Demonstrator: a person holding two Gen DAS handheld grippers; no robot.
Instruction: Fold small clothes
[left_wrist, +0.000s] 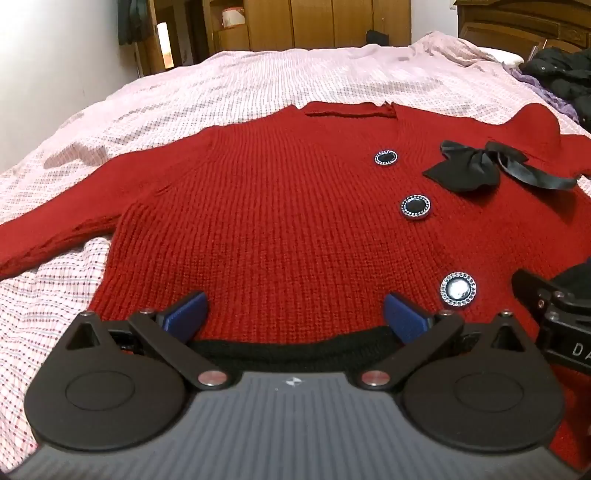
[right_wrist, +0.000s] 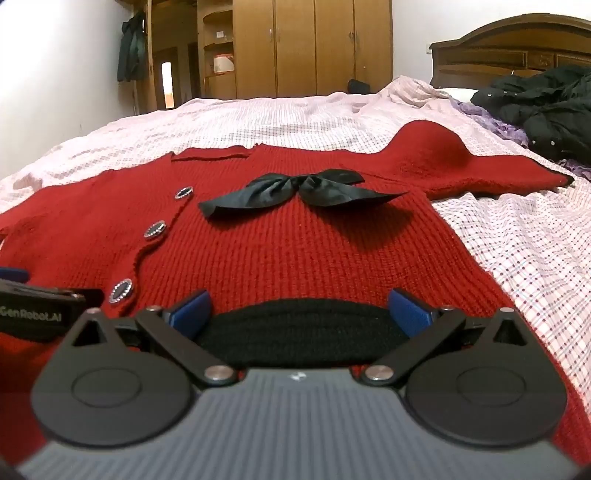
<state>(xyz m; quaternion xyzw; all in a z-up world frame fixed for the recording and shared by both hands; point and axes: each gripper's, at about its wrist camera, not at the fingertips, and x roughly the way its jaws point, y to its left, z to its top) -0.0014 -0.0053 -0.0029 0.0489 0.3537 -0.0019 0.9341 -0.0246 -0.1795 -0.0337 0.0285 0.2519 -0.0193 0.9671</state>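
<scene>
A small red knit cardigan (left_wrist: 280, 221) lies flat on the bed, front up, with three black buttons and a black ribbon bow (left_wrist: 476, 166). It also shows in the right wrist view (right_wrist: 295, 251), bow (right_wrist: 299, 190) in the middle. My left gripper (left_wrist: 295, 314) is open, its blue fingers spread over the cardigan's black hem band (left_wrist: 295, 350) on the left half. My right gripper (right_wrist: 299, 308) is open over the hem band (right_wrist: 299, 332) on the right half. Each gripper's side shows at the edge of the other's view. One sleeve runs left, the other right.
The bed has a pink checked sheet (left_wrist: 258, 81). A pile of dark clothes (right_wrist: 546, 107) lies at the far right by the wooden headboard (right_wrist: 517, 48). Wooden wardrobes (right_wrist: 314, 48) stand beyond the bed.
</scene>
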